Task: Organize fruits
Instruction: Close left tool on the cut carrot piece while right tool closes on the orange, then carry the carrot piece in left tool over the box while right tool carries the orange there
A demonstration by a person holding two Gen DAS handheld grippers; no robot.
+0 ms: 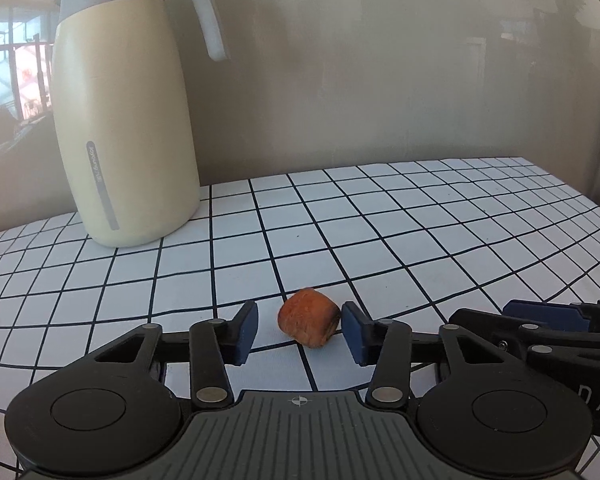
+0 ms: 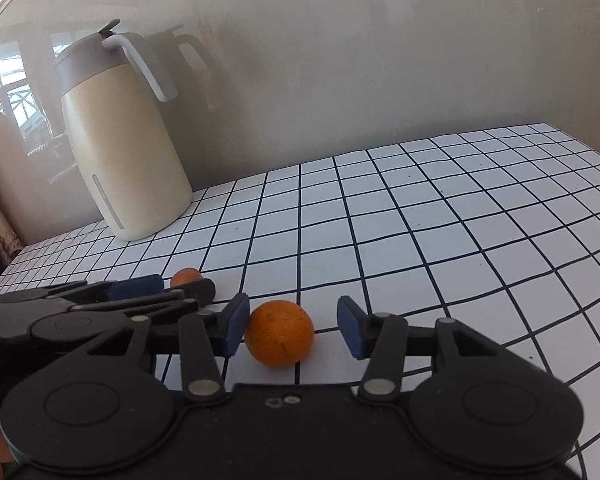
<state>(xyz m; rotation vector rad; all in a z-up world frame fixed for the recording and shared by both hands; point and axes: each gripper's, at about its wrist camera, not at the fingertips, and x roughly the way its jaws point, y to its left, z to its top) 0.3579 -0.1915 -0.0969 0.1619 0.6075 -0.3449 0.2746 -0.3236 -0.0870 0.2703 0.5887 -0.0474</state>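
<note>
Orange and pebbled, the round orange lay on the grid-patterned tablecloth between the blue pads of the right gripper. It looked firm, fairly light and apt to roll, with a rind that should give the pads some purchase; I judged the widest part, across its middle, the best place to pinch it. The inner pad appeared to touch the fruit's side, while the outer pad stood clear of it with cloth showing between, so the jaws were partly spread and not yet clamped.

The left gripper straddled a smaller, duller piece, a reddish-brown shrivelled fruit whose kind I could not tell. Its blunt, lumpy shape suggested something light, dry or slightly soft, less likely to roll but easy to bruise or tip; a hold across its flat flanks seemed sensible. The right-hand pad sat just beside or barely touching it, the other pad was apart from it, so nothing was gripped there either.

A cream thermal jug stood well behind both fruits, near the wall. No bowl or tray for the fruit was in view.
</note>
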